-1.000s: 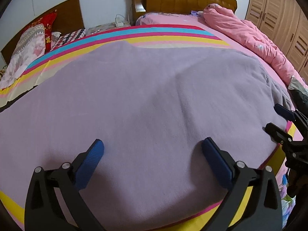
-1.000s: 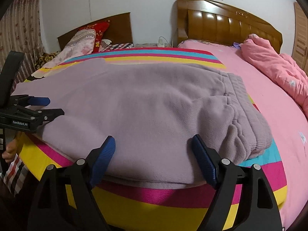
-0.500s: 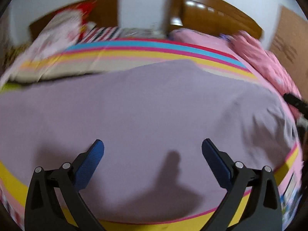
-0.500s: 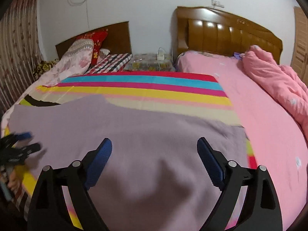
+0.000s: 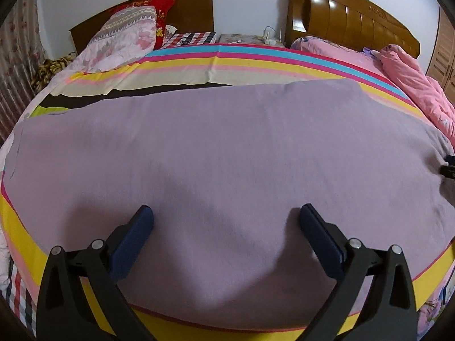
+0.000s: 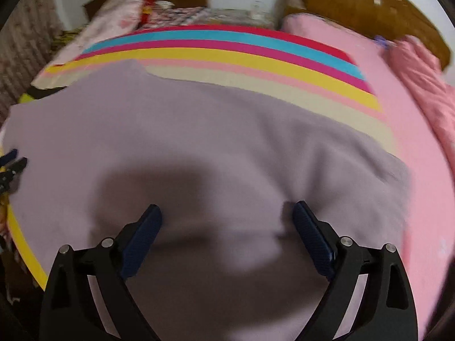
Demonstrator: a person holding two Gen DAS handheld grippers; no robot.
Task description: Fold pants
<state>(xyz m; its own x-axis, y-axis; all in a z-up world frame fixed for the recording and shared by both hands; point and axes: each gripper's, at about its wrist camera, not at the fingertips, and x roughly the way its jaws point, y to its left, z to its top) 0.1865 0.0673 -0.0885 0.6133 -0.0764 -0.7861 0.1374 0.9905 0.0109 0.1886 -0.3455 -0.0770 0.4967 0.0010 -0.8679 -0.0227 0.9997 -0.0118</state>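
The lilac fleece pants (image 5: 227,147) lie spread flat across the striped bed sheet (image 5: 216,65) and fill most of both wrist views. My left gripper (image 5: 226,213) hovers open over the near part of the cloth, with only flat fabric under its blue pads. In the blurred right wrist view the pants (image 6: 199,130) lie the same way. My right gripper (image 6: 227,211) hangs over them with its jaws opening and nothing pinched between them. Each gripper shows at the other view's edge: the right gripper (image 5: 449,167) and the left gripper (image 6: 11,159).
A pink quilt (image 5: 412,85) lies bunched at the right on a pink sheet (image 6: 384,113). Pillows (image 5: 122,37) and two wooden headboards (image 5: 349,11) stand at the far end. The bed's near edge (image 5: 199,329) runs just under my left gripper.
Both grippers have swung across the pants. The right view has moved off the thick waistband edge onto flat cloth, and the right jaws have spread wider. The left jaws stay wide.
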